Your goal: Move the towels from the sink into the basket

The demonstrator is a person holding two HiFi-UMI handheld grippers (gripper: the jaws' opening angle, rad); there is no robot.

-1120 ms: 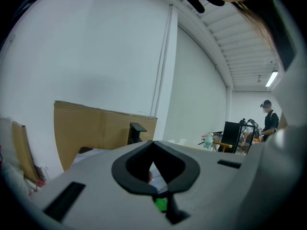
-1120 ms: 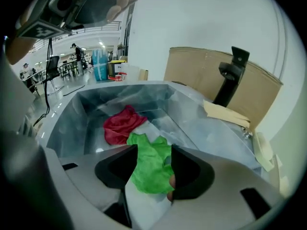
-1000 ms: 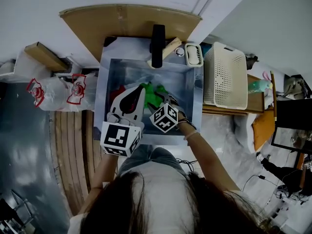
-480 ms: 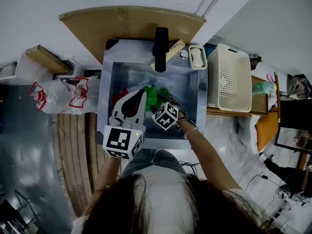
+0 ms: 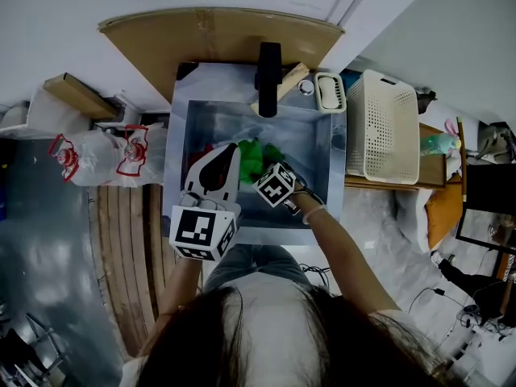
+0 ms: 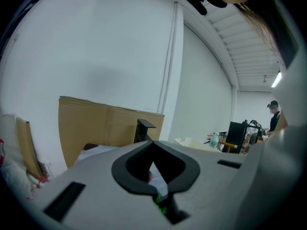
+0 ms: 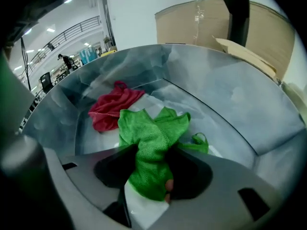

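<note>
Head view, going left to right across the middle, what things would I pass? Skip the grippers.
plastic bags with red print → red towel → green towel → white basket → green bottle

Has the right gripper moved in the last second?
Yes. In the head view the right gripper has sunk deeper into the sink, away from its near rim; its jaws have just been closing around the green towel between them.

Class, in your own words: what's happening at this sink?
A person works two handheld grippers at the sink. The right gripper reaches in; its jaws have just been closing around the green towel between them. A red towel lies beside it. The left gripper, shut and empty, hovers over the near rim. The white basket stands beside the sink.
</note>
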